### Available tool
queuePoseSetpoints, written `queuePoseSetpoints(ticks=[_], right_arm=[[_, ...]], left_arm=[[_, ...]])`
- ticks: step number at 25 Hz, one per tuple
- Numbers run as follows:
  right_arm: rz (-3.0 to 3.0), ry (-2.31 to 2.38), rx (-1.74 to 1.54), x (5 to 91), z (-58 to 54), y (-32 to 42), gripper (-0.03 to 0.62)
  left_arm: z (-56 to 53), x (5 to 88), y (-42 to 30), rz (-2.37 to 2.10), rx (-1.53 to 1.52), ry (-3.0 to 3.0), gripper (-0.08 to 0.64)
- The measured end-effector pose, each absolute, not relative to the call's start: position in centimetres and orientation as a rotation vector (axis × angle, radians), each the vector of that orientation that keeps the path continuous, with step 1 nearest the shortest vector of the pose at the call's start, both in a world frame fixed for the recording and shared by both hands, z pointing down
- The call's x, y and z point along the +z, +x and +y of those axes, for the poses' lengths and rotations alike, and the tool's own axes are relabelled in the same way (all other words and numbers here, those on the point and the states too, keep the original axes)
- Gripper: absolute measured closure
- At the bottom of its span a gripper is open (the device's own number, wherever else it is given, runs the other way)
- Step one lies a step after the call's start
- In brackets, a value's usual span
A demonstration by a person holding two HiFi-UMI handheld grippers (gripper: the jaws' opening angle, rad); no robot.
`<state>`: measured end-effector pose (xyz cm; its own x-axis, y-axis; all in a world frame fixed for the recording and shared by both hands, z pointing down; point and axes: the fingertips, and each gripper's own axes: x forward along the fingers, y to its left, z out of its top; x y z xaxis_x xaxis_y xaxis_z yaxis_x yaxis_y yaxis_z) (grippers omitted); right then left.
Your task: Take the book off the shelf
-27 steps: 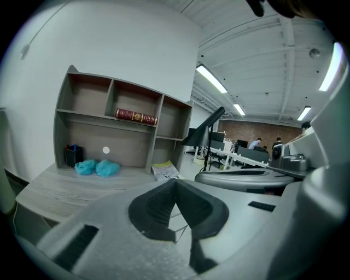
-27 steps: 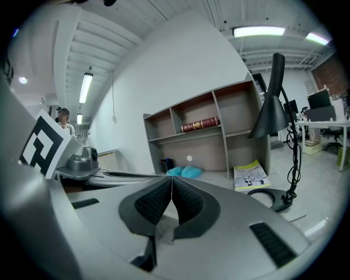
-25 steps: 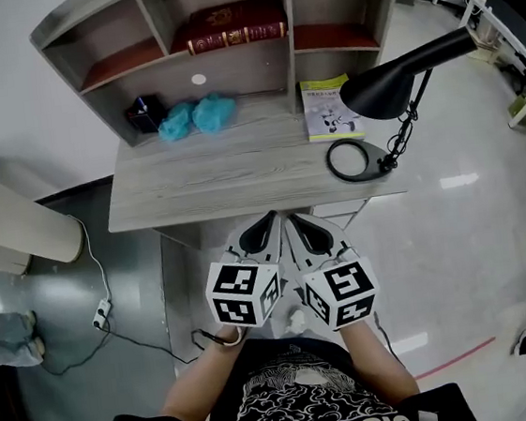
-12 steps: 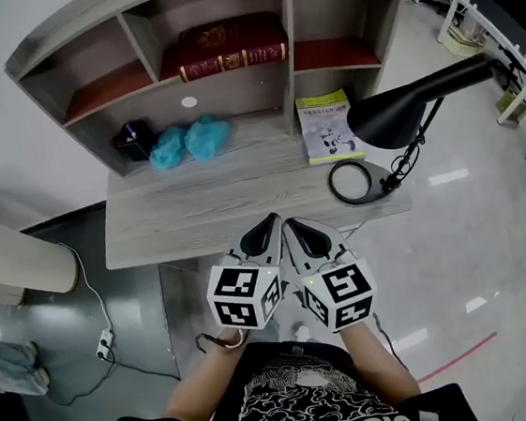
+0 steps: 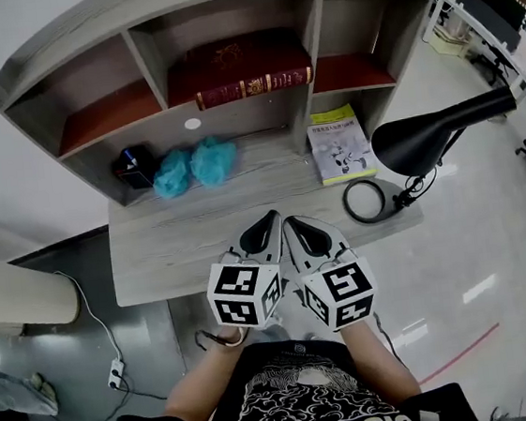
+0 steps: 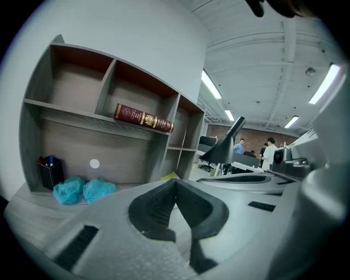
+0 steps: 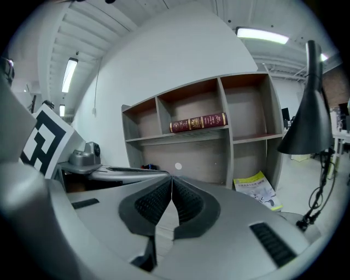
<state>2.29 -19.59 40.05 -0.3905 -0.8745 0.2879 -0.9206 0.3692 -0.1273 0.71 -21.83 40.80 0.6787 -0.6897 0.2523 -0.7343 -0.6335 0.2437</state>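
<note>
Shelf unit point(image 5: 220, 0) now nearer; left gripper point(image 5: 268, 219) and right gripper point(image 5: 292, 221) (jaws together, empty) advance; red book point(image 5: 254, 88) remains unreached.

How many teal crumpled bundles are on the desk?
2, on the desk under the shelf: one teal bundle beside the black pen holder, the other just right of it. None seems hidden.

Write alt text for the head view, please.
A dark red book lies flat in the middle compartment of a shelf unit on a grey desk. The left gripper and right gripper are shut, empty, side by side.
</note>
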Motion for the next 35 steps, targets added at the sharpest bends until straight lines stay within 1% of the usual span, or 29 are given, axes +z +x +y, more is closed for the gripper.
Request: queuePoseSetpoints(ticks=[5,13,18,26,35], right_arm=[[-2.424,1.658,0.371,39.6,-21.9,1.3,0.575],[-2.417,1.678,0.331,38.6,-24.3,1.3,0.575],[-2.443,1.661,0.317,38.2,-25.8,2.6,0.575],[-2.528,1.549,0.294,37.5,-29.0,4.9,0.575],[-2.602,1.440,0.274,36.7,-32.3,6.6,0.575]], left_arm=[[-24.3,40.4,-0.3,-1.089,0.151,2.583,0.552],[-27.1,39.0,-0.3,-0.986,-0.029,2.516,0.552],[-29.1,38.2,0.6,-0.914,-0.183,2.375,0.554],[-33.0,36.6,2.1,-0.943,-0.369,2.219,0.552],[-36.9,34.4,1.8,-0.972,-0.610,2.050,0.551]])
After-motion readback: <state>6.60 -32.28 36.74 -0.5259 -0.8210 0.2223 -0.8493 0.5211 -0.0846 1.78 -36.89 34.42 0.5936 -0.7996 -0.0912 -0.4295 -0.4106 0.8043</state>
